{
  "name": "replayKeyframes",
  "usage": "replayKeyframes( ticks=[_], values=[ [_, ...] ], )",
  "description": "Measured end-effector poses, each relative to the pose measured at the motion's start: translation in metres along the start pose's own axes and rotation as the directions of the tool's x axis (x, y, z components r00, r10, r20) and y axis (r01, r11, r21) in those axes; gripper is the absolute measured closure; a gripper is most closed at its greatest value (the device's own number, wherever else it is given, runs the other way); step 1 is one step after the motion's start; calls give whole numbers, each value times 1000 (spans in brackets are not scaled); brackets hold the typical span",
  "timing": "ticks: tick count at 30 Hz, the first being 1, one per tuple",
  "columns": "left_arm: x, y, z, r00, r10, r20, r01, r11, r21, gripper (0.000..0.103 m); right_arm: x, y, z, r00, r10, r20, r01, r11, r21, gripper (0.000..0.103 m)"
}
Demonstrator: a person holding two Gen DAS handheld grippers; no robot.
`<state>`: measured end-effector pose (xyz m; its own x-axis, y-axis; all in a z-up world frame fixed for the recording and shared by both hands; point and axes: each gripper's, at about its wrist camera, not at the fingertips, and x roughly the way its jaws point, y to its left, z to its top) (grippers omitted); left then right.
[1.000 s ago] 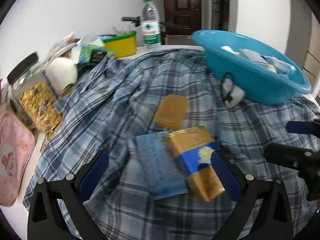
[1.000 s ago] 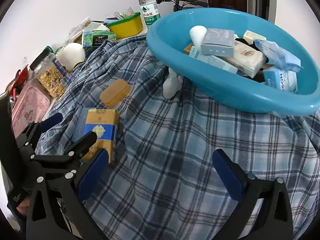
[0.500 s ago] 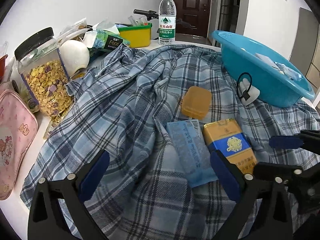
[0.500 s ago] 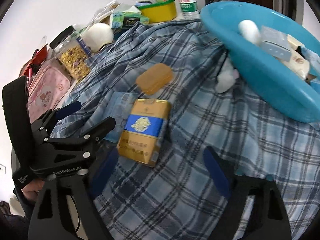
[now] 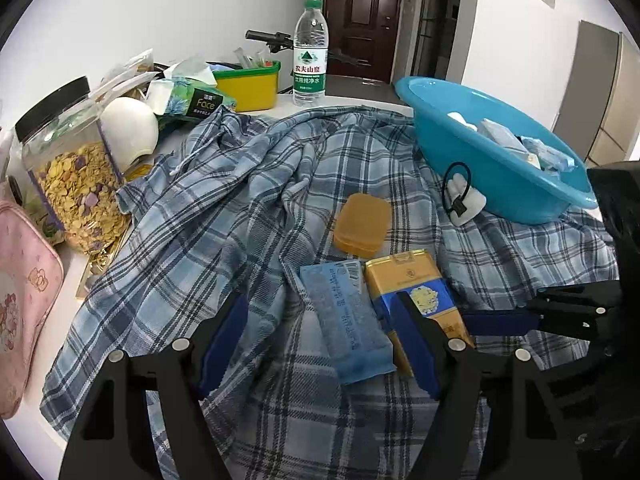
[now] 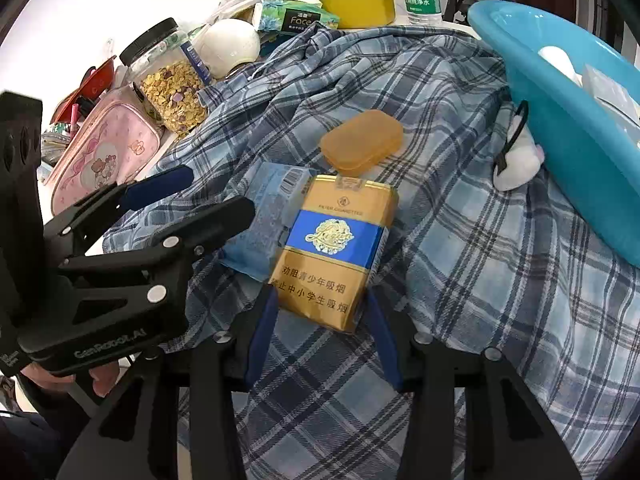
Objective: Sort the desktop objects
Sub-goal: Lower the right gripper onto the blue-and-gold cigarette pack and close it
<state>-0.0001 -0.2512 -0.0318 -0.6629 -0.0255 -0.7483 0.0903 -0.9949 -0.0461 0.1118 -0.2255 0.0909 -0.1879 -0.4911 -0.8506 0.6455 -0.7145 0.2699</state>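
Two grippers closing on neighbouring packets that lie on a plaid shirt spread over the table.

Right gripper (image 6: 322, 334) straddles the near end of the gold-and-blue cigarette pack (image 6: 334, 250), its fingers (image 6: 262, 336) closing but not yet pressing, presumably to lift it into the blue basin (image 6: 560, 128) at the table's right edge, where sorted packets already lie. Left gripper (image 5: 320, 344) brackets the light-blue tissue packet (image 5: 346, 316) lying just beside it, fingers likewise closing, apart from the wrapper. An orange case (image 5: 362, 225) waits just beyond. Compared with a second earlier, both pairs of fingers stand narrower and the right gripper has swung from the basin to the pack.
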Motion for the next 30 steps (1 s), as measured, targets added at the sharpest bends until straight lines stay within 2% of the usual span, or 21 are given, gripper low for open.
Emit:
replayKeyframes(
  ticks=[3, 7, 12, 13, 16, 19, 24, 28, 30],
  values=[
    [3, -1, -1, 1000, 22, -13, -22, 1000, 16, 28, 2, 4, -1, 1000, -9, -10, 9, 1000, -20, 53],
    [5, 7, -3, 999, 21, -28, -21, 1000, -9, 28, 9, 10, 0, 999, -37, -23, 36, 998, -46, 45],
    [7, 9, -5, 999, 10, -42, -11, 1000, -22, 28, 14, 13, 3, 997, -81, 13, 82, 994, -69, 44],
    [7, 8, -5, 999, 10, -43, -11, 1000, -20, 28, 14, 12, 3, 997, -79, 15, 80, 994, -70, 45],
    [6, 3, -4, 999, 1, -43, -1, 1000, -9, 28, 11, 9, 1, 997, -76, 11, 77, 994, -75, 73],
    [4, -4, -3, 999, -10, -35, 10, 1000, 8, 28, 4, 1, -6, 998, -58, 3, 58, 996, -66, 85],
    [4, -14, 2, 999, -36, -40, 37, 999, 33, 27, -3, -9, -11, 1000, -21, -4, 21, 999, -37, 85],
    [2, -14, 5, 999, -14, -32, 15, 999, 28, 25, 0, -2, -6, 1000, 7, -4, -7, 999, -53, 84],
    [1, -7, 6, 999, 2, -34, -1, 1000, 5, 24, 3, 6, -3, 1000, -9, -4, 8, 997, -81, 74]
  ],
)
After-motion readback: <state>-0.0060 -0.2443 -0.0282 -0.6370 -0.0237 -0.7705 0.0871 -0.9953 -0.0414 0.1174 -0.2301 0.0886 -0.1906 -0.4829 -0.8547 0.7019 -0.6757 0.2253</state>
